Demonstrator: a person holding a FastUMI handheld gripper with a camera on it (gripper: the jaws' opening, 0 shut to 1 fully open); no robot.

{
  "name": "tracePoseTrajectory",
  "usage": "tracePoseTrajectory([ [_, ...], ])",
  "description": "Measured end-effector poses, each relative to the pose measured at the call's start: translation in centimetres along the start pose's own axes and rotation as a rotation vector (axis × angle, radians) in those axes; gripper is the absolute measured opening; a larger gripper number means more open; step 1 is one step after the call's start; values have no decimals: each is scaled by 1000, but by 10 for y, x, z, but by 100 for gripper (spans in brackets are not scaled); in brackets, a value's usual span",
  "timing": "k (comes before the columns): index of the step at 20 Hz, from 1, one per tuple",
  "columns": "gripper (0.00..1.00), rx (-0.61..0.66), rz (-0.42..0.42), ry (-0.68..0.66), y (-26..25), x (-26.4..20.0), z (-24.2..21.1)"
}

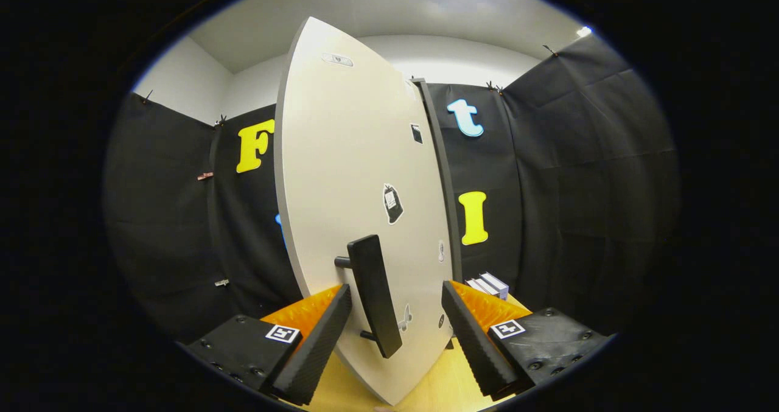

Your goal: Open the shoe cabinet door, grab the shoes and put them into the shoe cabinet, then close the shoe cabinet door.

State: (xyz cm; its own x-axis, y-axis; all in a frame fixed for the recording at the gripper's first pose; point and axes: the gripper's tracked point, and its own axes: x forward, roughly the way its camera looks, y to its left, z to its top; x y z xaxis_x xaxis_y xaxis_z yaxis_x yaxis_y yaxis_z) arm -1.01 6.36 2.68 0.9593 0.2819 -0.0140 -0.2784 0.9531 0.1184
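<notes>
The gripper [395, 333] is holding its jaws spread around the black handle [374, 293], which is running upright on the white cabinet door [341, 174]. Small stickers [392, 203] are showing, too small to read.

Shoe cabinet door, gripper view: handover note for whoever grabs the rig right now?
Hand-held gripper: open, fingers spread either side of the door's black handle, touching nothing that I can tell.
Shoe cabinet door: white panel just ahead of the fingers, seen at an angle; whether it is ajar or shut cannot be told from here.
Small white boxes sit beyond the right finger on the wooden surface.
Done: gripper lined up on the handle.
Left: likely close on the handle, swing the door, load the shoes, close the door.
</notes>
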Motion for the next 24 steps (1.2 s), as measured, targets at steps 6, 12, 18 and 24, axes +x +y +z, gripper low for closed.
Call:
tracePoseTrajectory([
  [6,98,-27,45,12,57,37,-12],
  [12,98,-57,114,53,115,84,-33],
  [18,98,-67,135,49,145,100,-39],
  [24,98,-81,114,30,147,100,-34],
])
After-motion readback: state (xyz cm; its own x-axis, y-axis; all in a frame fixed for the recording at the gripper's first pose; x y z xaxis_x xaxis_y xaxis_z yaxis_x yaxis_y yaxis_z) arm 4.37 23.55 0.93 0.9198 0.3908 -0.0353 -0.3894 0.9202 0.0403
